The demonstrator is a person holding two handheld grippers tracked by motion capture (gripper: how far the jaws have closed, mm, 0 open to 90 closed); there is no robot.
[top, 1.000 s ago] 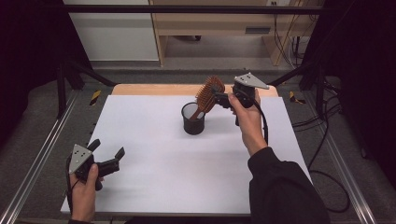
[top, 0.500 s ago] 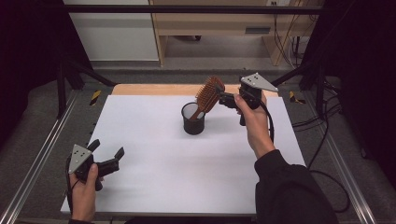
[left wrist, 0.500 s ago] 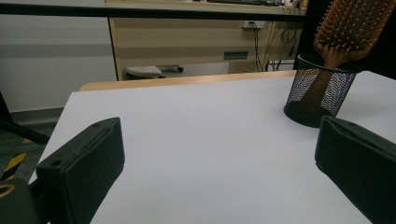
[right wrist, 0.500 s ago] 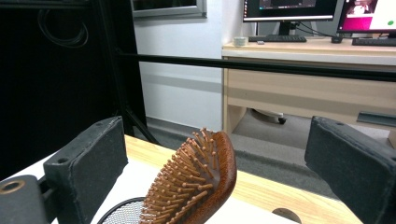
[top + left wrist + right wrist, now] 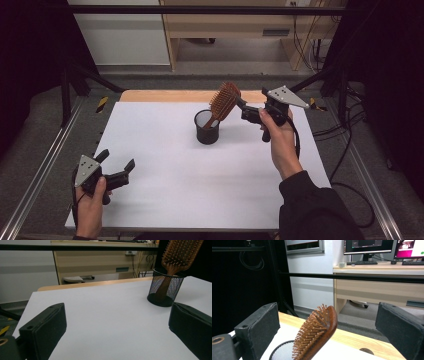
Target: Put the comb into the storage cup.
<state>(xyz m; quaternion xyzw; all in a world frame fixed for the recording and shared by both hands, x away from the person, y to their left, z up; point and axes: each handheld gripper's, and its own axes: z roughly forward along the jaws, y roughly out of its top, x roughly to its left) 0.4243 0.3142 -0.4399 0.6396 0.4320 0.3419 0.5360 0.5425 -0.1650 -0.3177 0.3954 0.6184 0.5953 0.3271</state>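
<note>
A wooden hairbrush (image 5: 225, 100) stands handle-down in a black mesh cup (image 5: 207, 127) near the far middle of the white table (image 5: 200, 190), with its bristled head leaning right. My right gripper (image 5: 244, 112) hovers just right of the head, open, with the head (image 5: 319, 335) in front of its wide-apart jaws and touching neither. My left gripper (image 5: 118, 159) is open and holds nothing, low over the near left corner. From there the cup (image 5: 165, 290) and brush (image 5: 180, 252) stand far off to the right.
A wooden strip (image 5: 170, 96) runs along the table's far edge. Beyond it stand a beige desk (image 5: 230, 25) and a white cabinet (image 5: 120, 35). Metal rails (image 5: 45, 165) flank the table. Cables (image 5: 350, 150) trail on the floor at the right.
My right gripper has risen a little and drawn slightly to the right, away from the brush head. The brush stays in the cup. My left gripper has not moved.
</note>
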